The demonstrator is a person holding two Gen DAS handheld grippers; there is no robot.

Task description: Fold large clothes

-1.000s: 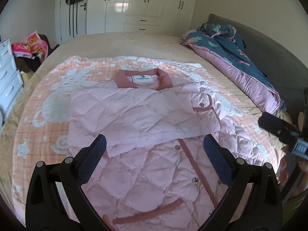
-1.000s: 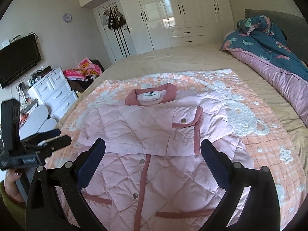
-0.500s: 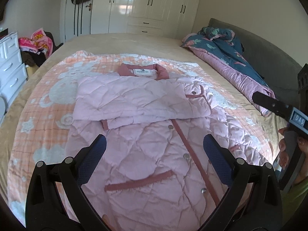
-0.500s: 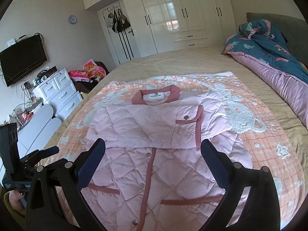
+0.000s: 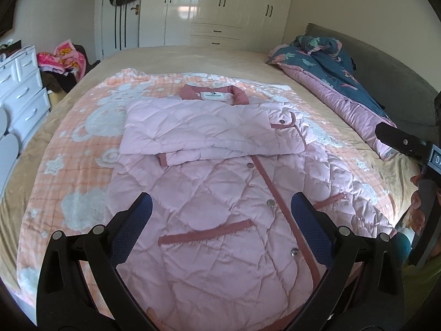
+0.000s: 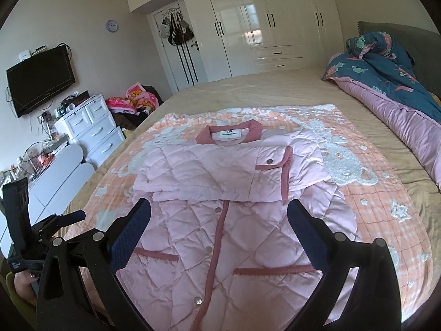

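Note:
A pink quilted jacket with dark pink trim lies flat, front up, on an orange patterned blanket on the bed. Both sleeves are folded across its chest, below the collar. My left gripper is open and empty above the jacket's lower half. My right gripper is open and empty above the jacket too, near its hem. The right gripper also shows in the left wrist view at the far right; the left gripper shows in the right wrist view at the far left.
A rolled blue and purple duvet lies along the bed's right side by the grey headboard. White drawers and a pile of clothes stand left of the bed. White wardrobes line the far wall.
Both grippers have pulled back toward the foot of the bed and risen; more of the jacket's lower half and hem is in view. Both stay open.

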